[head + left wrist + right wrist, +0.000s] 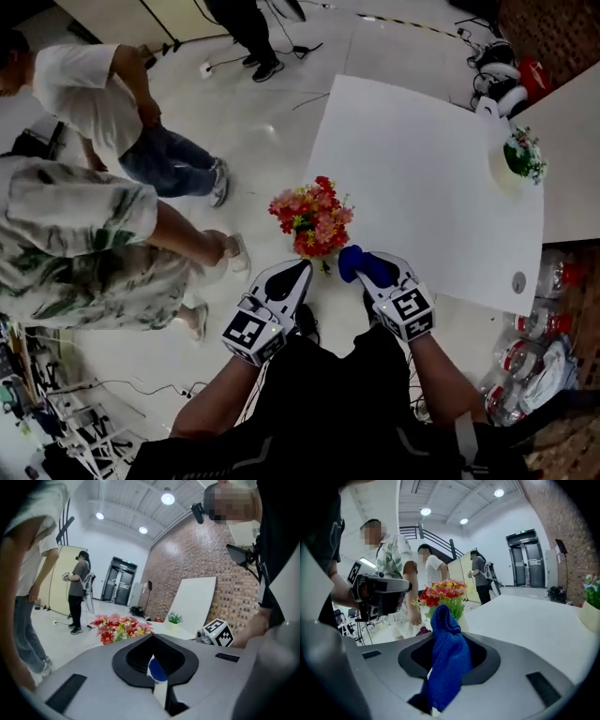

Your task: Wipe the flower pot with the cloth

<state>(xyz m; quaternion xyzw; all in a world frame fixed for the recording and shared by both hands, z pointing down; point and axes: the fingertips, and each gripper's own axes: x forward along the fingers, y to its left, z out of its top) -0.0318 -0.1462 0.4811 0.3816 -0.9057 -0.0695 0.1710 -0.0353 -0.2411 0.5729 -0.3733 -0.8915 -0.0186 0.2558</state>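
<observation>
The flower pot (312, 217) stands at the near left corner of the white table (422, 178). Red, pink and yellow flowers hide the pot from above. In the right gripper view the flowers (443, 592) rise just behind the cloth, with a pale sliver of pot (462, 623) beneath them. My right gripper (364, 269) is shut on a blue cloth (446, 660), which sticks up out of the jaws just right of the pot. My left gripper (298, 273) hovers just below the flowers, off the table's edge. Its jaws are shut with nothing seen held, and the flowers (119, 626) lie ahead of it.
A small green plant in a white pot (521, 157) sits at the table's far right edge. Two people (112, 103) stand on the floor to the left, close to the table corner. Bottles and bags (539, 356) lie on the floor at right. A brick wall runs beyond.
</observation>
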